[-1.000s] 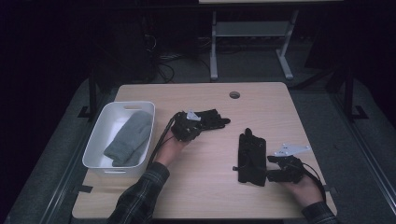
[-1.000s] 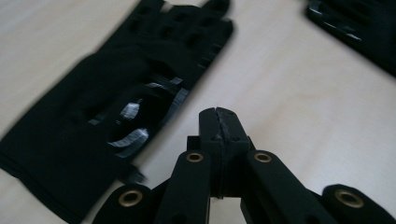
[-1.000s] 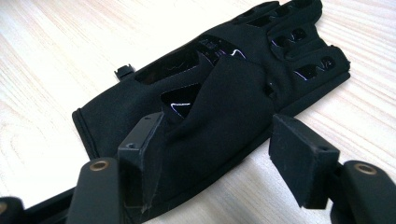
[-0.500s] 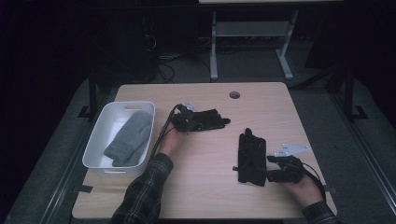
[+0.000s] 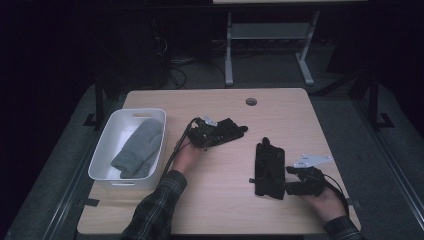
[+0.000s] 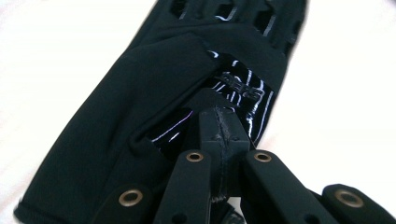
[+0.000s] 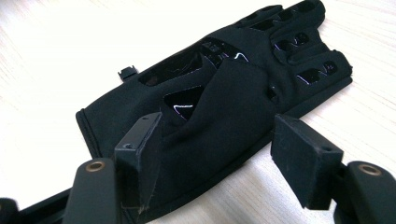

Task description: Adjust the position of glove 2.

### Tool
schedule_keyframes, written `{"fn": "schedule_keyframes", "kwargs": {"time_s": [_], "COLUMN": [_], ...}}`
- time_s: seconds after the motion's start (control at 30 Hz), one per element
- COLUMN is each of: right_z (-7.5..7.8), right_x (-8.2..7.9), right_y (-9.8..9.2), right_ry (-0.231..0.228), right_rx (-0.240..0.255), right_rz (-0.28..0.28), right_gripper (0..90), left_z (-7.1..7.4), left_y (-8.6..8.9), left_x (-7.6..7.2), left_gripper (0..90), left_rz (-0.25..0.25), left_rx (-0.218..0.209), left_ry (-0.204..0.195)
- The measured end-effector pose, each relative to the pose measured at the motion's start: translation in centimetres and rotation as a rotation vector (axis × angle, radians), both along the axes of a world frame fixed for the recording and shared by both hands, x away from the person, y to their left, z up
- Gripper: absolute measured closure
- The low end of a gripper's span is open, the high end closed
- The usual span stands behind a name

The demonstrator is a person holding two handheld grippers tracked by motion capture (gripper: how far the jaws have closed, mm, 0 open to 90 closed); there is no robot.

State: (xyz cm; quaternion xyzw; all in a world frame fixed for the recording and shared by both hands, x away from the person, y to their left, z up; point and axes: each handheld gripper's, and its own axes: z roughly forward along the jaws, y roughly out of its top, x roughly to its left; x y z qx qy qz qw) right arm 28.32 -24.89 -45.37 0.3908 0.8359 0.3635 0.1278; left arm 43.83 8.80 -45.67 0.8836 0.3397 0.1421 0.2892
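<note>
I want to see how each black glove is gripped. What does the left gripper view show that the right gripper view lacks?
Left gripper view: the left hand-held gripper with jaws shut, pinching a fold of its black glove. Right gripper view: the right hand-held gripper with jaws open on either side of the other black glove, a gap showing beside one pad. Both: a black glove with glossy patches lying on the pale wooden table.

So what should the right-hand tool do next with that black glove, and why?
Probably close its jaws. The right gripper has its jaws open on either side of the cuff end of the right black glove, which lies flat on the table with nothing pressing on it yet. The left gripper is already shut on the other glove.
</note>
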Motion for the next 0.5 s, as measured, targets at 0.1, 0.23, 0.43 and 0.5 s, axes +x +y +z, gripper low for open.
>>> {"fn": "schedule_keyframes", "kwargs": {"time_s": [0.1,0.23,0.43,0.5], "right_z": [0.0,0.0,-0.1,-0.1], "right_x": [0.0,0.1,0.2,0.2], "right_y": [-0.1,-0.1,0.0,0.0], "right_ry": [-0.001,0.001,0.001,0.001], "right_rx": [0.000,0.003,-0.004,-0.004], "right_rz": [0.000,-0.003,0.004,0.004], "right_gripper": [34.3,34.3,34.2,34.3], "left_z": [0.0,0.1,0.2,0.2], "left_y": [-0.2,-0.1,-0.2,-0.4], "left_x": [-0.9,-1.9,-3.6,-4.2], "left_gripper": [90.0,89.9,89.9,89.9], "left_rz": [-0.010,-0.022,-0.060,-0.068], "left_rx": [-0.008,-0.027,-0.051,-0.065], "left_ry": [0.010,0.045,0.093,0.102]}}
